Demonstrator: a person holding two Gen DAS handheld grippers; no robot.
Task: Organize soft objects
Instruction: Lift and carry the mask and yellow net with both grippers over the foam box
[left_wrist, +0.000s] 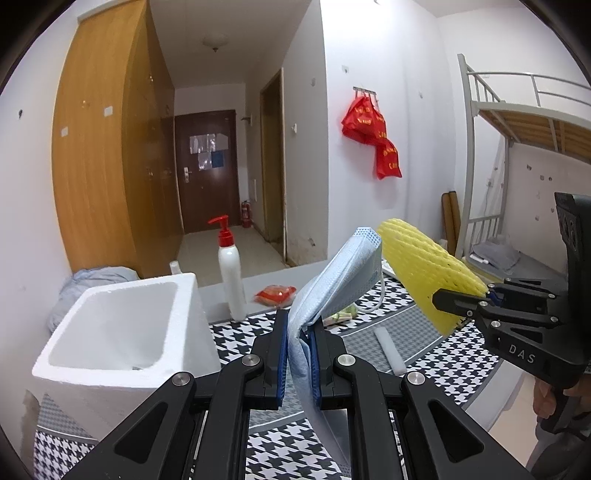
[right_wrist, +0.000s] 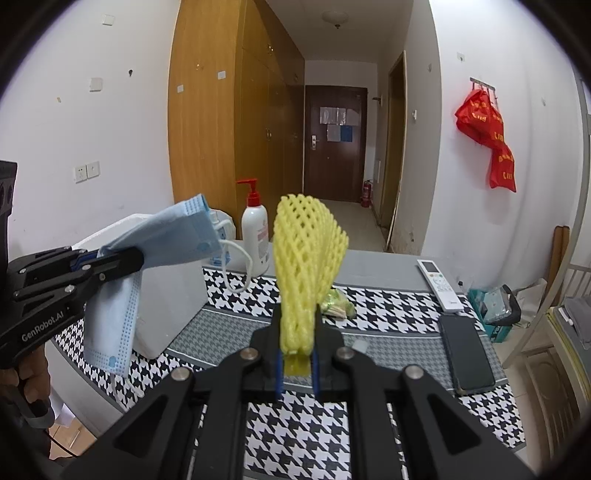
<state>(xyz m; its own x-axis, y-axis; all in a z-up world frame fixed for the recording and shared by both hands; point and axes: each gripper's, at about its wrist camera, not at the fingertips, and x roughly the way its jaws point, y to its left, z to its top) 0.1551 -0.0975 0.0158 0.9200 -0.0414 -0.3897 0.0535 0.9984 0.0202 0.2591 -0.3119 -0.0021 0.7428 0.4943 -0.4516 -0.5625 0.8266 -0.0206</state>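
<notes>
My left gripper (left_wrist: 300, 325) is shut on a light blue face mask (left_wrist: 338, 273), which stands up from the jaws and hangs below them; its white ear loop dangles. The same mask (right_wrist: 162, 236) shows at the left of the right wrist view, held in the left gripper (right_wrist: 138, 256) above the table. My right gripper (right_wrist: 298, 317) is shut on a yellow foam fruit net (right_wrist: 306, 251) that fans upward. That net (left_wrist: 424, 266) and the right gripper (left_wrist: 441, 297) show at the right of the left wrist view. A white foam box (left_wrist: 114, 332) stands open-topped at the left, also the foam box (right_wrist: 173, 295).
A houndstooth cloth (right_wrist: 295, 424) covers the table. On it are a white pump bottle (right_wrist: 255, 236), a green wrapper (right_wrist: 338, 304), a white remote (right_wrist: 439, 284), a dark phone (right_wrist: 465, 354), a red packet (left_wrist: 275, 295) and a white foam strip (left_wrist: 389, 350). A bunk bed (left_wrist: 517, 147) stands right.
</notes>
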